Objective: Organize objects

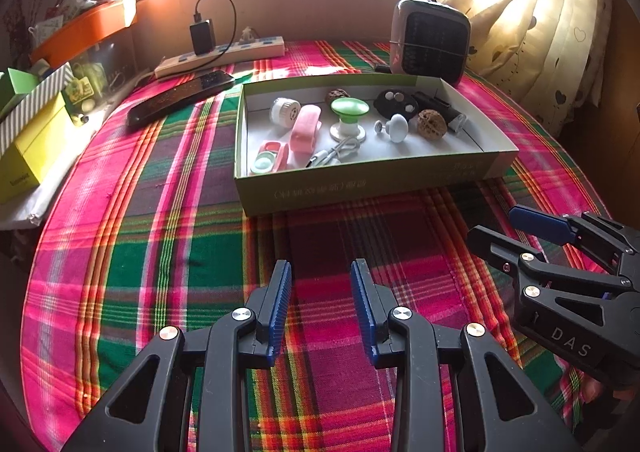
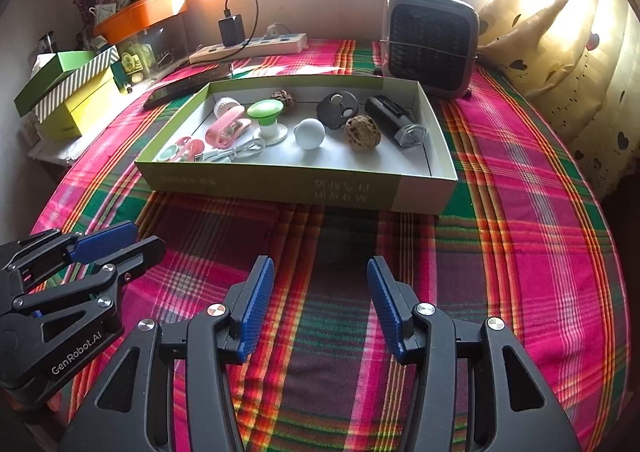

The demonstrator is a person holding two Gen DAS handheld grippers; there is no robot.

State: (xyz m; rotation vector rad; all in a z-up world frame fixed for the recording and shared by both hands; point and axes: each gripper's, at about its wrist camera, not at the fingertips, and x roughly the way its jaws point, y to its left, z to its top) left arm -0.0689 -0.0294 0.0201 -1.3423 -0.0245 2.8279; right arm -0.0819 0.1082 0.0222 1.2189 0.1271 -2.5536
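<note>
My jaws stand apart on both sides with nothing between them. My left gripper (image 1: 321,284) hangs over the plaid cloth (image 1: 200,252) on the near side of the table, blue pads facing each other across a moderate gap. My right gripper (image 2: 320,280) is spread a little wider, also over bare cloth, just to the right of the left one.

Farther off, in the middle of the table, sits the shallow green box (image 1: 360,183) with a white inside. Everything small is in it. At its near left corner lies a pink and mint case (image 1: 269,159), with a coiled white cable (image 1: 336,153) just to its right. Behind those are a pink clip (image 1: 306,127) and a white round cap (image 1: 285,111). A green-topped knob (image 1: 349,113) stands upright near the centre, with a white knob (image 1: 394,127) to its right. A walnut (image 1: 432,124) lies beside that, and a second walnut (image 1: 337,95) sits by the far wall. A black disc (image 1: 396,101) and a black tube-shaped gadget (image 1: 440,109) fill the far right part.

Outside the box, a dark phone (image 1: 180,97) lies to the far left, a power strip (image 1: 220,55) with a charger (image 1: 201,36) runs along the far edge, and a small heater (image 1: 430,41) stands at the far right.
</note>
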